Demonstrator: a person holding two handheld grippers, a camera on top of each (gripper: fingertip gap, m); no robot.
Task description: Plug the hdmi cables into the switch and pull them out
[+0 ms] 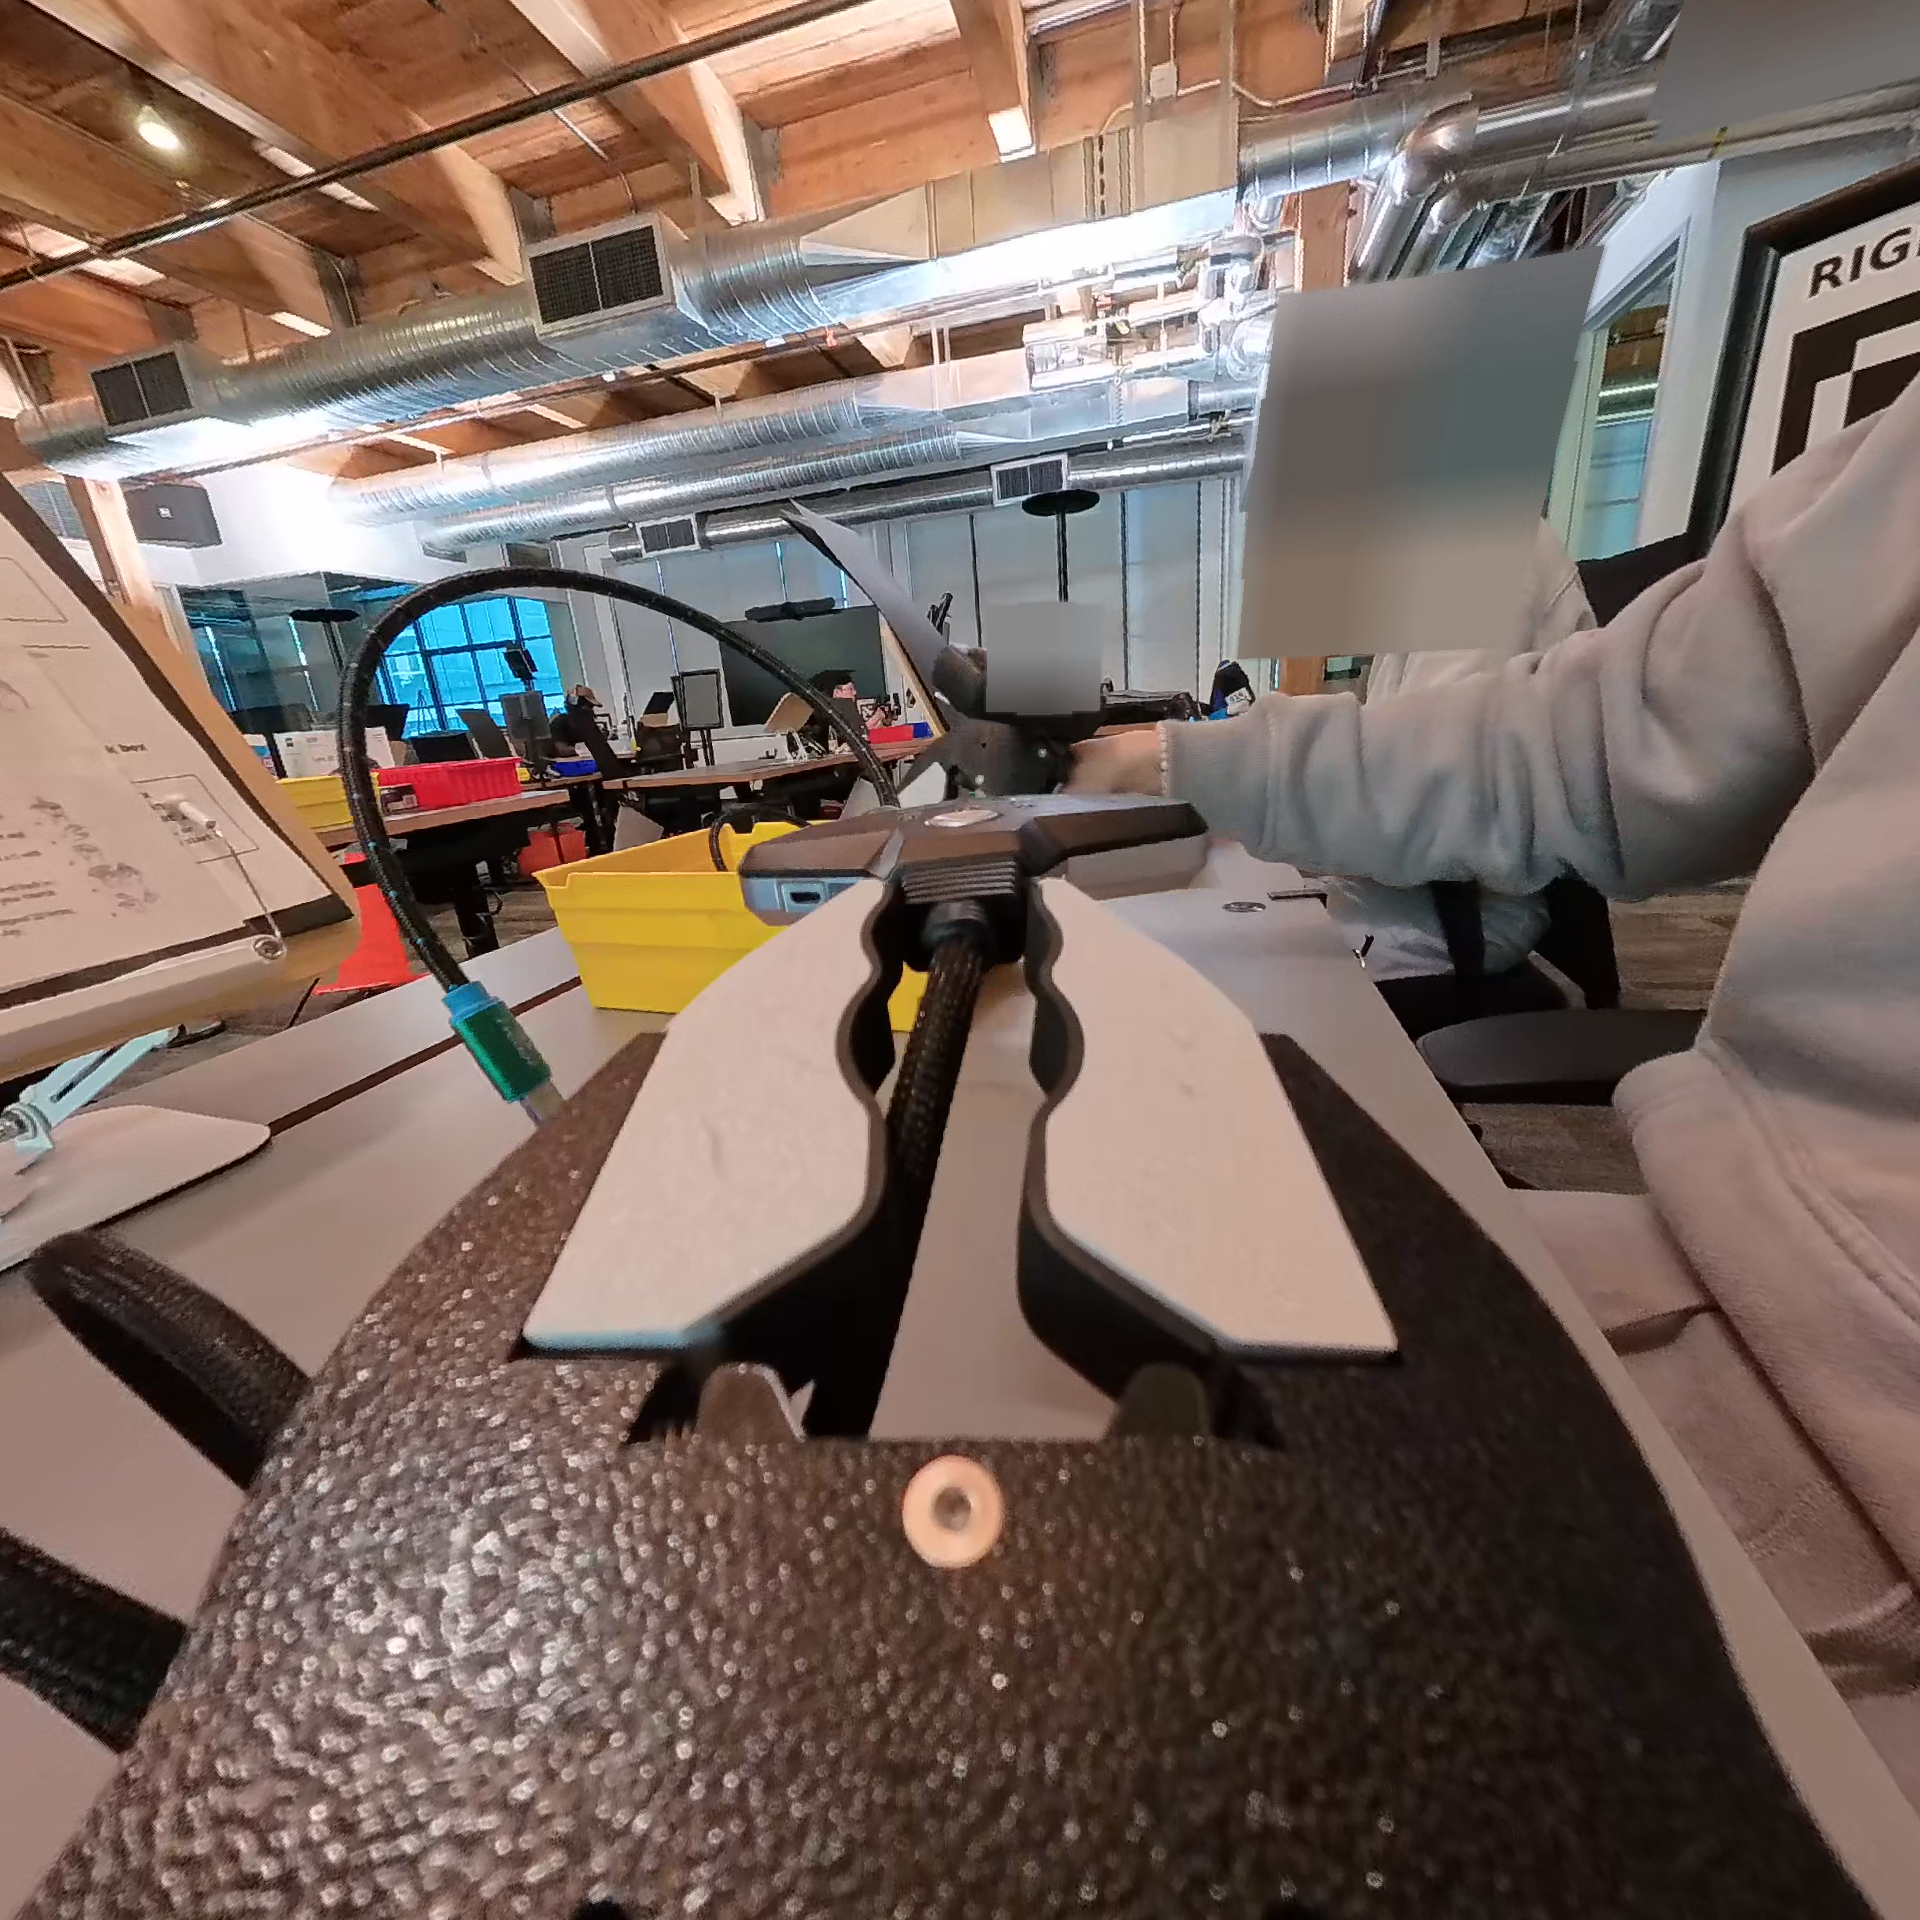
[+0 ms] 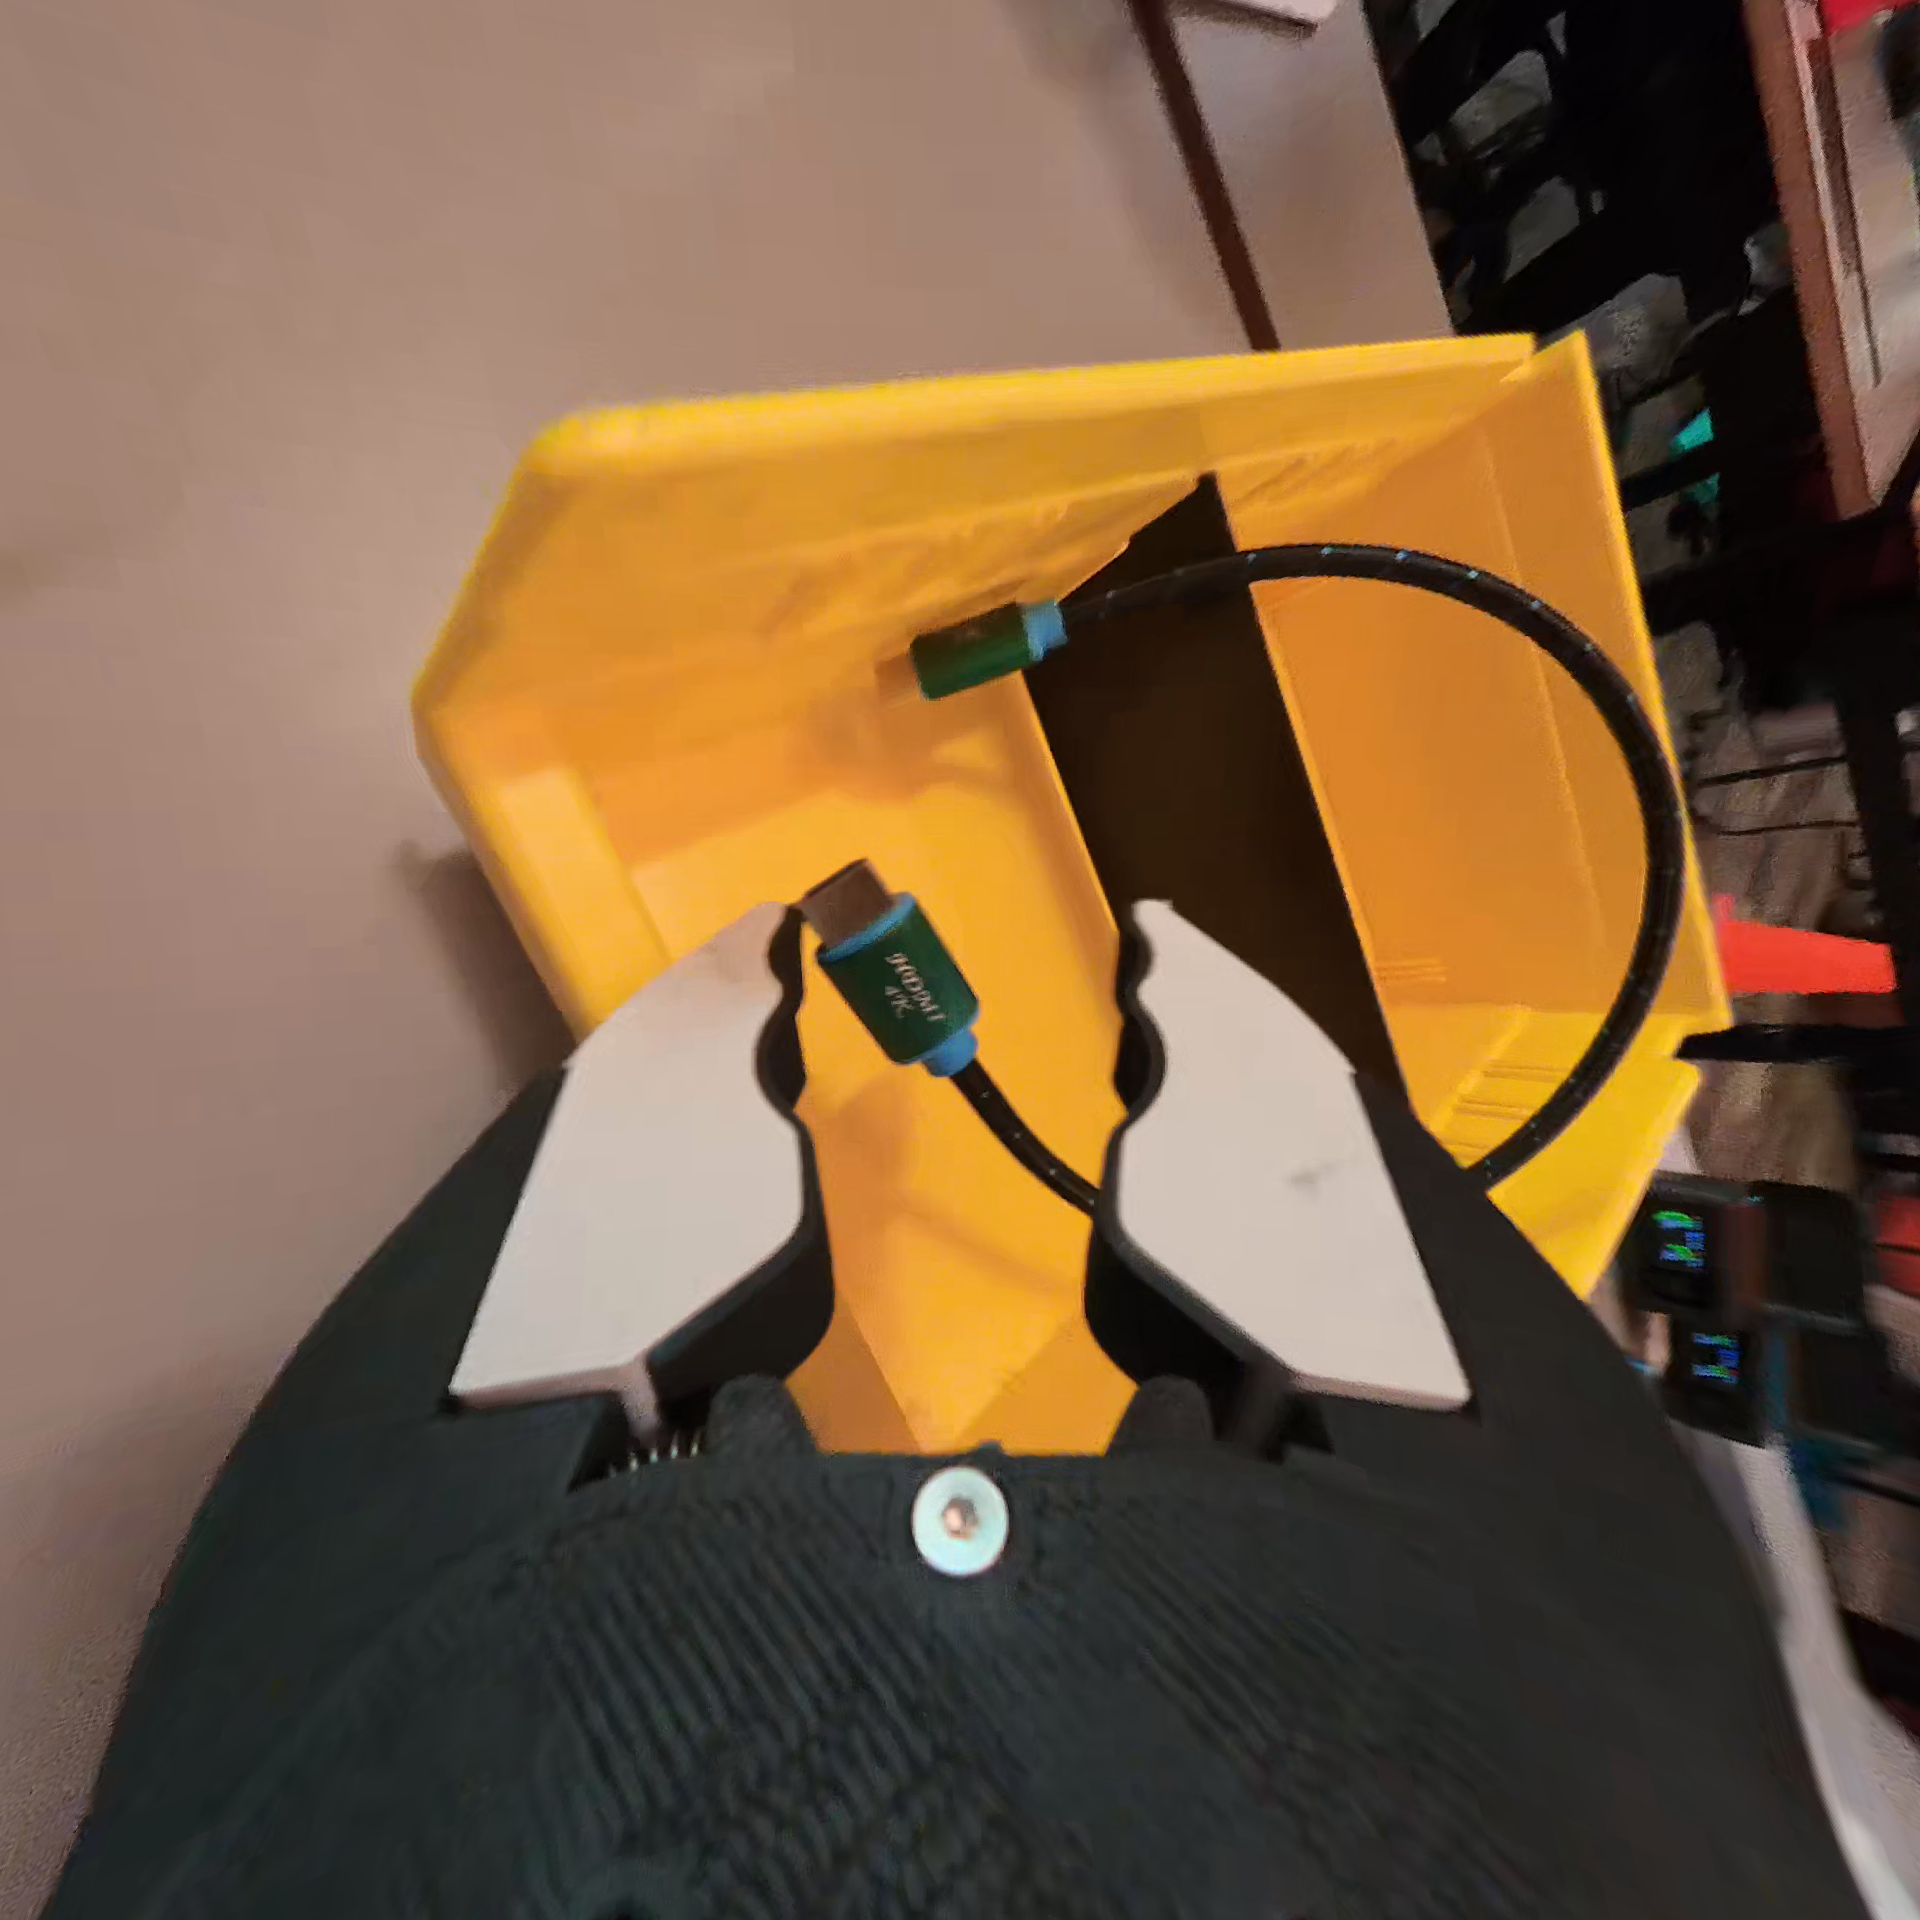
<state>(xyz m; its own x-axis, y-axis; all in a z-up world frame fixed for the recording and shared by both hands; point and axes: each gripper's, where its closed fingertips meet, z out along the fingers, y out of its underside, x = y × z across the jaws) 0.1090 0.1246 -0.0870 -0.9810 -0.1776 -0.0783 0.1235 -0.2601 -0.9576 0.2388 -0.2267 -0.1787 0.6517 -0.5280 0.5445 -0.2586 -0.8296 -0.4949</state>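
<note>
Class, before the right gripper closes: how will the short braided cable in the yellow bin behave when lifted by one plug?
The braided cable holds a springy arc, so probably semi-stiff, not limp. Its far plug would likely trail and swing. It looks light.

Left wrist view: bright, even light from ceiling fixtures (image 1: 158, 129) and far windows (image 1: 473, 665). Glare speckles the textured body of the left tool (image 1: 958, 940). Wide-angle bending curves the ducts (image 1: 727, 301) and beams at the edges; the near foreground is soft. Right wrist view: warmer and dimmer. Motion blur smears the right edge and the yellow bin (image 2: 727, 499). A soft shadow lies on the desk (image 2: 312, 416) beside the bin.
</note>
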